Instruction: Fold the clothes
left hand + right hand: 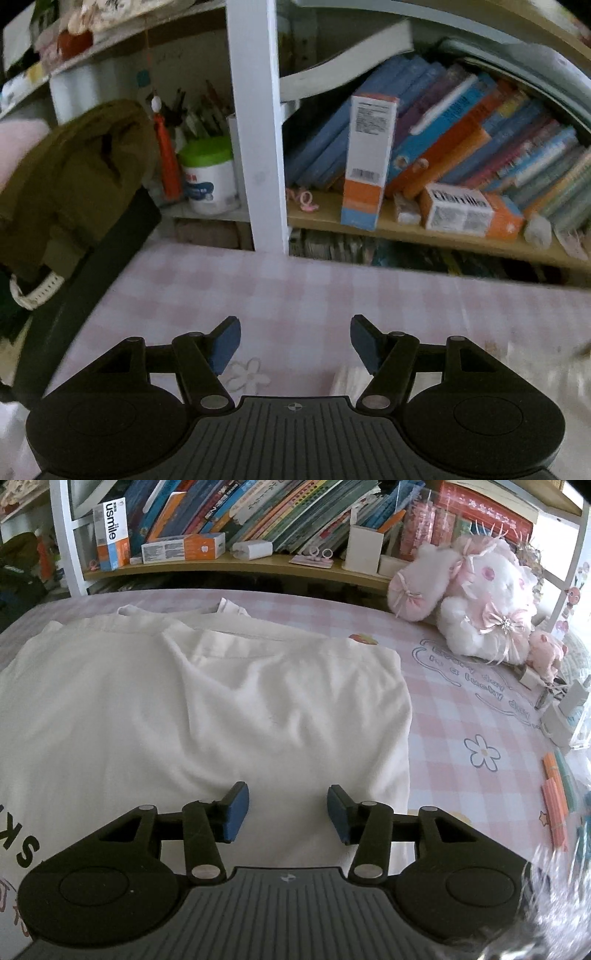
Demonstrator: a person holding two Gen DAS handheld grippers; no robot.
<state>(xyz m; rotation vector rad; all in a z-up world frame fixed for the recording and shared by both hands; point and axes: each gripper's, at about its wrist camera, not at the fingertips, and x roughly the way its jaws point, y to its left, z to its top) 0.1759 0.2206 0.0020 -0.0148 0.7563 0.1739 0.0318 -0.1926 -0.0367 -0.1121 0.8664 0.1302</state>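
A: Status of fold op?

B: White garment [207,709] is lying flat on the pink checked tabletop [461,709], centre-left in the right wrist view. One side panel is already lying folded over the body, w/ a straight edge running toward the far side. Judging by that, the fold is partly done; at least one more fold seems to be remaining, plus smoothing of wrinkles.

A: Tongs?

B: Right tongs [288,812] are hovering over the near edge of the garment, jaws partly apart, nothing between the pads, no cloth pinched. Left tongs [295,343] are standing wide, empty, over bare tabletop; a bit of pale cloth is showing near the right pad, but contact can't be confirmed as the view is blurred.

A: Surroundings, obstructions?

B: Bookshelf [236,563] is running along the far side, w/ books and an orange-white box [110,535]. Plush toy [476,602] is sitting far right, apart from the garment. Orange sticks [554,805] are lying near right, small items beyond them. Olive bag [74,173] w/ dark strap is sitting at left in the left wrist view. Nothing is resting on the garment itself; the plush and sticks are limiting room on the right.
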